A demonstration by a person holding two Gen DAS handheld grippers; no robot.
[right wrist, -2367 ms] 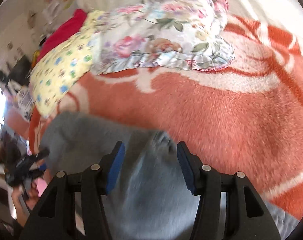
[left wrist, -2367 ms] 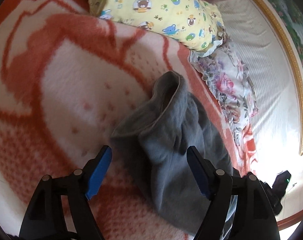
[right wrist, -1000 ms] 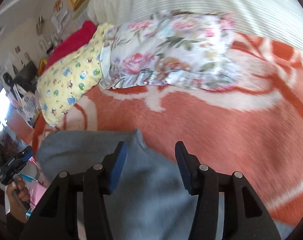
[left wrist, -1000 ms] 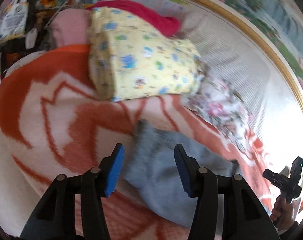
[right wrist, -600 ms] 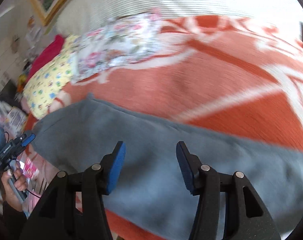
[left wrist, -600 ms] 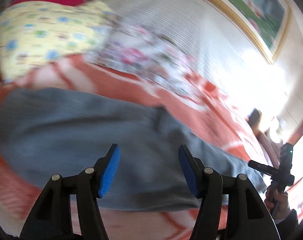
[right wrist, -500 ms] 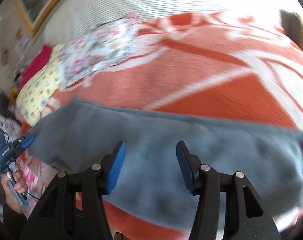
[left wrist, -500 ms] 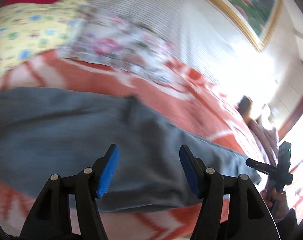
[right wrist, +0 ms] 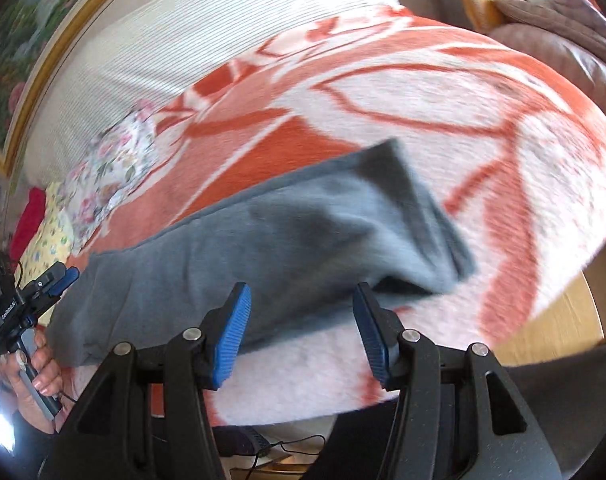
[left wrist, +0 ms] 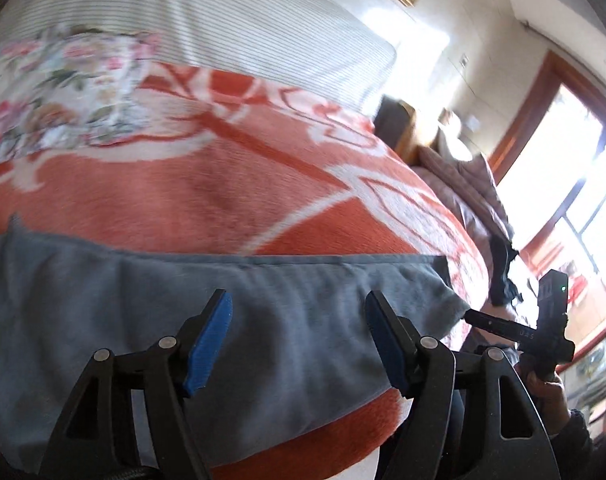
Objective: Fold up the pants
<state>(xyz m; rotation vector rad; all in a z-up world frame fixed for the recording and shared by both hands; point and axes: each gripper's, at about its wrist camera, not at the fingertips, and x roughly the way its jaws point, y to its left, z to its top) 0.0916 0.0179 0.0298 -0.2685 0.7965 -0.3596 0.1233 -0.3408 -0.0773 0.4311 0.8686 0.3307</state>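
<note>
Grey fleece pants (left wrist: 151, 304) lie stretched out along the near edge of an orange-and-white blanket (left wrist: 207, 184) on a bed. My left gripper (left wrist: 297, 336) is open and empty, just above the pant leg near its hem end. My right gripper (right wrist: 299, 328) is open and empty, over the near edge of the same pants (right wrist: 287, 240), whose hem end lies rumpled at the right. Each view also shows the other gripper held in a hand: the right one in the left wrist view (left wrist: 543, 320), the left one in the right wrist view (right wrist: 19, 300).
A floral pillow (left wrist: 63, 88) and a yellow printed pillow (right wrist: 49, 228) lie at the head of the bed by a striped white headboard (left wrist: 183, 20). A brown quilted cover (left wrist: 467, 188) and a wooden chair stand past the bed's foot. A bright window is at the right.
The pants went from a bunched heap to lying stretched out flat. Both grippers swung toward the hem end of the pants and stayed open.
</note>
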